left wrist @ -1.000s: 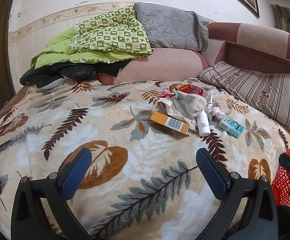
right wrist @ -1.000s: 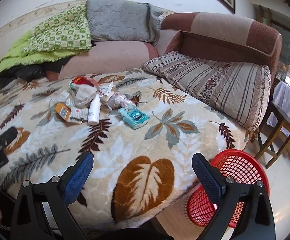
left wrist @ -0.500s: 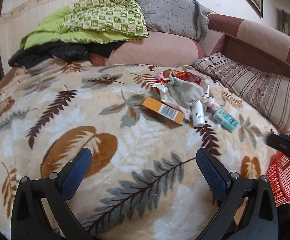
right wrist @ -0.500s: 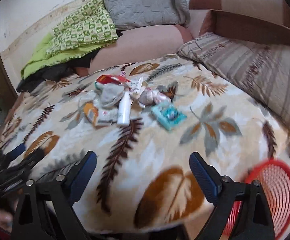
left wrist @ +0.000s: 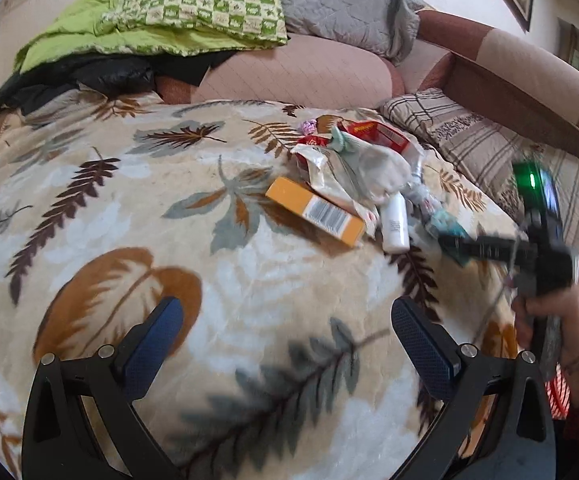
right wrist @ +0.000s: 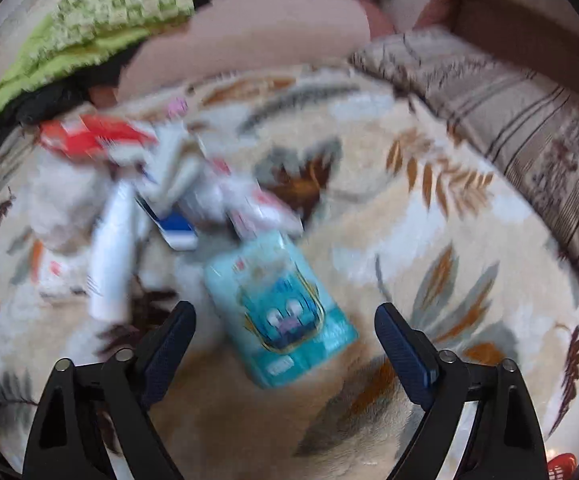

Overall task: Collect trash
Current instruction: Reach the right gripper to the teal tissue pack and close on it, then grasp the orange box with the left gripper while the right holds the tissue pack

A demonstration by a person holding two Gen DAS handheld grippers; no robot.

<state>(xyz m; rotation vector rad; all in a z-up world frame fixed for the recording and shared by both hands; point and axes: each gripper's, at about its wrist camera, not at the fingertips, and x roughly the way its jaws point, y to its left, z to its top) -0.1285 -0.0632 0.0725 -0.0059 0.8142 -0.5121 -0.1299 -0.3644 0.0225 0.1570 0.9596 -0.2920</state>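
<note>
Blue-padded, both pairs of jaws stand wide apart with nothing between them. The left gripper (left wrist: 287, 344) hovers over bare leaf-print blanket (left wrist: 129, 216) on the bed. The right gripper (right wrist: 285, 344) hangs low over one teal packet (right wrist: 279, 312), which lies just ahead of its jaws, untouched. Beyond it sits the trash pile (left wrist: 353, 172), towards the bed's far right corner: one orange box (left wrist: 315, 212), one white bottle (left wrist: 395, 222), one red box (left wrist: 373, 134) and crumpled wrappers, too blurred in the right view to count. Only the left view shows the person's hand (left wrist: 549, 316) gripping the right tool, tilted forward. A red basket (right wrist: 561, 466) peeks past the bed's near right edge.
</note>
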